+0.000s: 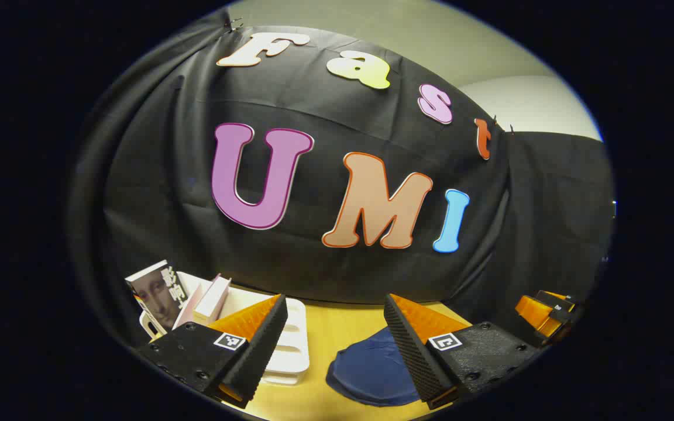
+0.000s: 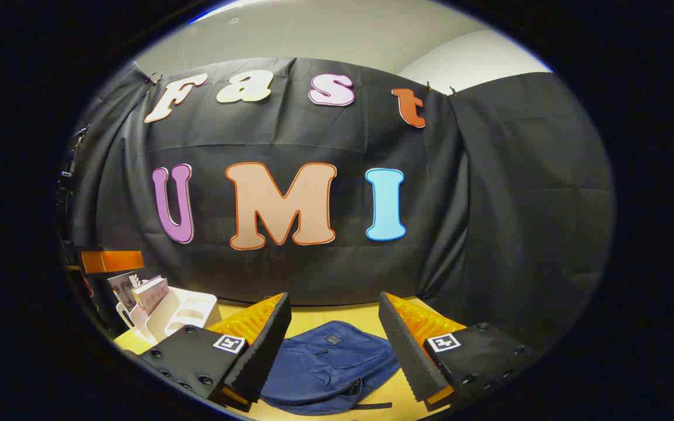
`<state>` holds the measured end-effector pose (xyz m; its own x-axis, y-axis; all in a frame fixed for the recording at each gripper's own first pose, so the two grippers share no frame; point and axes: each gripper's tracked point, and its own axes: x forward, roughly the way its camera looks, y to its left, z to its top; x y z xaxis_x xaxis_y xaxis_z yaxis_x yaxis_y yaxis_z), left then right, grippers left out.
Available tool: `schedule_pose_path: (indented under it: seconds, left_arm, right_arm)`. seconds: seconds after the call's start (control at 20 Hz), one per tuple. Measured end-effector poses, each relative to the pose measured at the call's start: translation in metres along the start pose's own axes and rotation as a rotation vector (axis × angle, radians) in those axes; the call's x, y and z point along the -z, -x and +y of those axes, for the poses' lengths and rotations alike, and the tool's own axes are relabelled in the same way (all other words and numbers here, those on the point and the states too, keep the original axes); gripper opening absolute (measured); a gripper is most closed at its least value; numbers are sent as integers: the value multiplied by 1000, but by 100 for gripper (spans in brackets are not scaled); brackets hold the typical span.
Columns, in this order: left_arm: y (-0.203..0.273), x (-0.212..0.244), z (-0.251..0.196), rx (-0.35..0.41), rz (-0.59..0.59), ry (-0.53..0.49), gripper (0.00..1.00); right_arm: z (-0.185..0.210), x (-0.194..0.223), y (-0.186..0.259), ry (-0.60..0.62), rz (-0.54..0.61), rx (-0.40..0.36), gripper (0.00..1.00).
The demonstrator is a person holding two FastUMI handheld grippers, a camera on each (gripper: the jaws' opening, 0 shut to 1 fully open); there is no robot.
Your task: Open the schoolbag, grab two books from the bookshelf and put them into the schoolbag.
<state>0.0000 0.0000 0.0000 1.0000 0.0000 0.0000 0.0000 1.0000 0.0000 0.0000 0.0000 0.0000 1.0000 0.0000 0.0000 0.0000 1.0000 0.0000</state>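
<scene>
Where the bookshelf stands, two books inside

1. Schoolbag lies flat on table, front of booth wall.
2. Bookshelf on table, left of schoolbag, apart from it.
3. Two books stand in bookshelf's left end, leaning.

Even overhead light, sharp focus, fisheye-bent edges.
</scene>
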Motion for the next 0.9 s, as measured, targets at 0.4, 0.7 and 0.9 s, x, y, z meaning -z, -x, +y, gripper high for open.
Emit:
schedule_pose_path:
  seconds: [0.4,0.7,0.9]
  left_arm:
    - [-5,9,-8,23,26,0,97]
    - [5,22,-18,71,61,-4,97]
    - [11,22,-13,56,60,-30,97]
  right_arm:
    - [-9,8,9,32,22,28,96]
    - [-13,15,13,56,36,47,97]
    - [-13,28,16,102,63,35,97]
